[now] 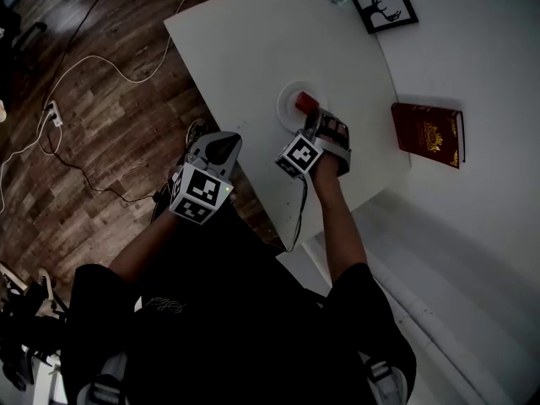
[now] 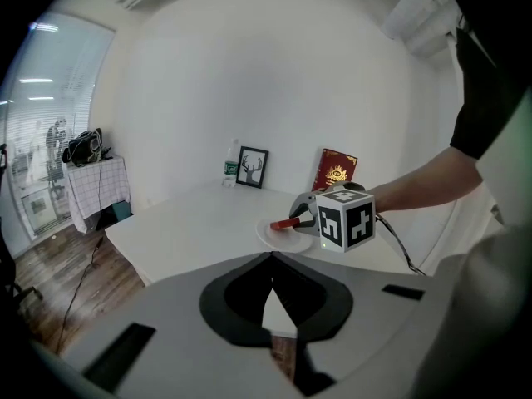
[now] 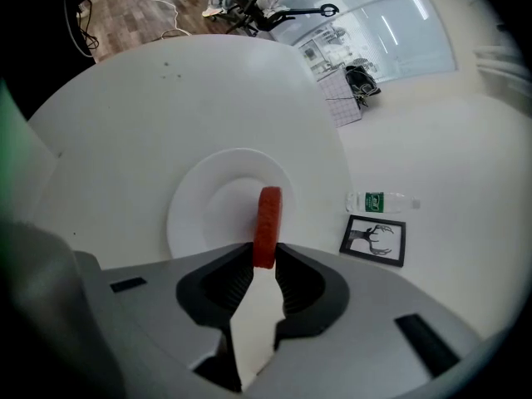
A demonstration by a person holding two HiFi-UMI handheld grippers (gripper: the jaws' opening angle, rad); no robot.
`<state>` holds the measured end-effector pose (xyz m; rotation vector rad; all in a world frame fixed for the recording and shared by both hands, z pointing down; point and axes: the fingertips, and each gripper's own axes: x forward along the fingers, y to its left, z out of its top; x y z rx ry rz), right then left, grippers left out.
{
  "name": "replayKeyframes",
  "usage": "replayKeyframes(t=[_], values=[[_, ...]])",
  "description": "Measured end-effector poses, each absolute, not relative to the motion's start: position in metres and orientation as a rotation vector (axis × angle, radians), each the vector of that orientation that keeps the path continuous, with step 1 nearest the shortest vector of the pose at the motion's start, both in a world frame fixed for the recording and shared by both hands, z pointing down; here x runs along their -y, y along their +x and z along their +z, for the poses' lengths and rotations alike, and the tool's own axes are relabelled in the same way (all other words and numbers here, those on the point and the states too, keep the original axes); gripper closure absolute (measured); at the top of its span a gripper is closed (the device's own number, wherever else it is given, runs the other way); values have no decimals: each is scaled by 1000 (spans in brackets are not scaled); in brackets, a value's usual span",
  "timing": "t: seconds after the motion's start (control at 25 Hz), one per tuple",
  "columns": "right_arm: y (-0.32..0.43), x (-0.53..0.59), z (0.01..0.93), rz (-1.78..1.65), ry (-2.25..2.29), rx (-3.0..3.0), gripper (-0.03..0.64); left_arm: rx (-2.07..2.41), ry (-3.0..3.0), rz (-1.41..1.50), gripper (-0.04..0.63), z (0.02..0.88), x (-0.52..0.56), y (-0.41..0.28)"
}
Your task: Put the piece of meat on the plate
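Flat red meat slice (image 3: 268, 213), edge-on, in R gripper (image 3: 264, 254) over plate (image 3: 188, 214).

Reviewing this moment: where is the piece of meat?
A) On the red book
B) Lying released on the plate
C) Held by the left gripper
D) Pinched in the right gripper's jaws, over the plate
D: in the right gripper view the piece of meat stands on edge, pinched between the jaws of the right gripper, with the white plate right behind it.
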<state>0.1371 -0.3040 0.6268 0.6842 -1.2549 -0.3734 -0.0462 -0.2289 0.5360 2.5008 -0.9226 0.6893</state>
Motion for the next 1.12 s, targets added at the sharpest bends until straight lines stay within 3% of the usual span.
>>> replayKeyframes(t=[0.68, 1.12], values=[[138, 298, 642, -334, 636, 1273, 508, 895, 2478, 669, 592, 542, 229, -50], [129, 287, 660, -130, 590, 1429, 468, 894, 2486, 644, 592, 538, 233, -55]])
